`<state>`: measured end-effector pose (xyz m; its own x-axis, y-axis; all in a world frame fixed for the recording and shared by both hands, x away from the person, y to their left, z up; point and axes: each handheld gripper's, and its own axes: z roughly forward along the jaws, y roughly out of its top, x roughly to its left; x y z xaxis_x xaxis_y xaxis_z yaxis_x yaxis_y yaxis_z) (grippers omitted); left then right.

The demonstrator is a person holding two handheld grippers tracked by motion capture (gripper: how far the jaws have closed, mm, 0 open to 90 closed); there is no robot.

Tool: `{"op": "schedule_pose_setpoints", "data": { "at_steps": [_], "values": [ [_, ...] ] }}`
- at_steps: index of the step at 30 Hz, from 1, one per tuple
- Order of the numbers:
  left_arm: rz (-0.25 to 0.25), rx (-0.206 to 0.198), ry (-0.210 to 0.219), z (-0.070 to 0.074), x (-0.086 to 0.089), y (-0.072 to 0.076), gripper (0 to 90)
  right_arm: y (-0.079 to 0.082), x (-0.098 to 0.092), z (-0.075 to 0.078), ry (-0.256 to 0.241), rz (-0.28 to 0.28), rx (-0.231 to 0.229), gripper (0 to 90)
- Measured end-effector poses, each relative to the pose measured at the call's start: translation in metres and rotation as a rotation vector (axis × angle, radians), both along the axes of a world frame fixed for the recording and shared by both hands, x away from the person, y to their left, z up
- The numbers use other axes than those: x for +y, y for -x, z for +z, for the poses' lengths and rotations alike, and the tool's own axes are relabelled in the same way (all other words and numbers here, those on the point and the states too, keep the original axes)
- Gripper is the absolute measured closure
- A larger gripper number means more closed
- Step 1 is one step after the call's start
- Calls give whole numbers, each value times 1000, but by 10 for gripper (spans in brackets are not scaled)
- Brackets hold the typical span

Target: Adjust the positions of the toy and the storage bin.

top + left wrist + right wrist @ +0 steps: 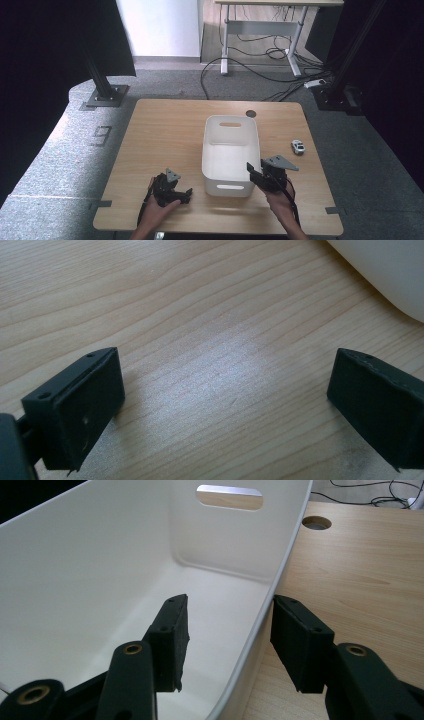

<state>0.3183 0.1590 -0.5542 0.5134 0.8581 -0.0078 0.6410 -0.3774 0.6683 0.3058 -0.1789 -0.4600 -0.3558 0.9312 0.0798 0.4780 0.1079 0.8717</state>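
Your right gripper sits at the near right corner of the white bin, and in the right gripper view its jaws straddle the bin's right wall — one jaw inside, one outside over the wood. The outer jaw lies against or just beside the rim, while the inner jaw stands off from the wall with a gap showing, so the tool is spread and not clamped on the plastic. The bin itself stands upright near the middle of the wooden table, its long side running away from you, with a handle slot in the far wall and another in the near wall facing you; what shows of its inside is bare. Your left gripper rests low at the near edge of the table, just left of the bin's near left corner and apart from it. In the left gripper view its jaws are wide apart over bare wood, gripping nothing, with a curve of the bin in the upper right corner. A small white toy car lies on the table to the right of the bin — well apart from both tools. A round cable hole is set in the tabletop just beyond the bin's far right corner.
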Motion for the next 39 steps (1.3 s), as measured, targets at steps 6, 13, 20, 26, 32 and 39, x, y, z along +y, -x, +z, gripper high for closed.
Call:
{"op": "schedule_pose_setpoints", "data": {
  "at_steps": [6,13,20,26,32,39],
  "values": [
    [0,0,0,0,0,0,17,-1,-1,0,-1,6,-2,473],
    [0,0,0,0,0,0,17,1,1,1,6,24,-10,402],
    [0,0,0,0,0,0,17,13,-14,17,-15,30,-73,356],
    [0,0,0,0,0,0,17,19,-39,22,-12,22,-85,317],
    [0,0,1,0,0,0,17,27,-59,19,-5,16,-72,291],
    [0,0,0,0,0,0,17,25,-75,12,22,7,-47,275]
  ]
}}
